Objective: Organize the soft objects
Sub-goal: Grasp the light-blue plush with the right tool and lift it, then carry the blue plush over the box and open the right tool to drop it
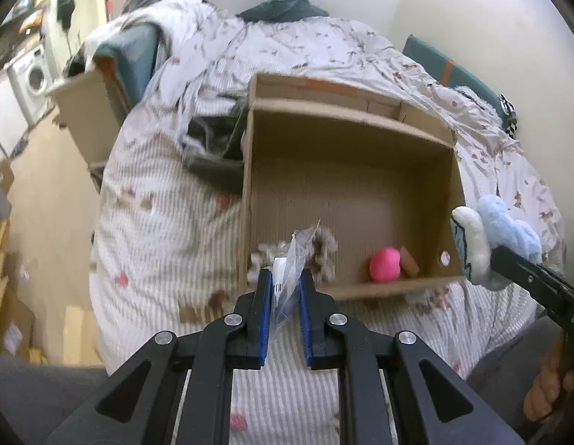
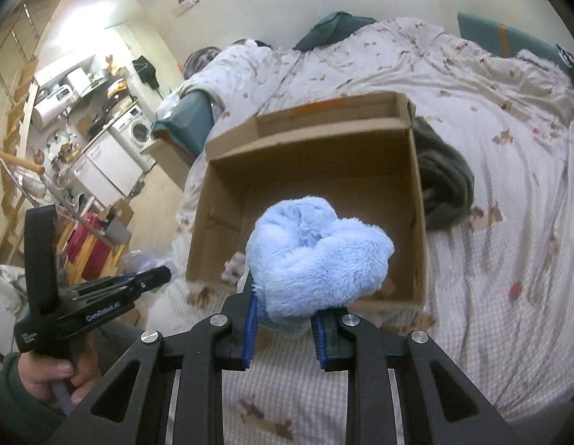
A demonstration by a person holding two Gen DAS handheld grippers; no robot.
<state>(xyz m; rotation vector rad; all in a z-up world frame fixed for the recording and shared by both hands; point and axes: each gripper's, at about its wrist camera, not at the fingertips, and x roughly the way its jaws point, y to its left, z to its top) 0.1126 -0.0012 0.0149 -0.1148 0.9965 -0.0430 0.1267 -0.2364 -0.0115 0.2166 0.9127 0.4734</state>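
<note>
With both handheld tools loaded, the step in hand looks like dropping each item into the open brown cardboard box that sits on the white patterned bed quilt. The right gripper is clamped on a fluffy pale-blue plush toy, which hangs in front of the box's near wall; I would carry it on over the rim before letting go, since a release now might drop it on the quilt. The left gripper pinches a crinkled clear plastic bag between nearly closed jaws, at the box's near-left corner. A round pink pompom ball already lies on the box floor beside a small tan piece, so aim for the bare middle. A dark grey folded garment lies against one outer wall, out of the way.
</note>
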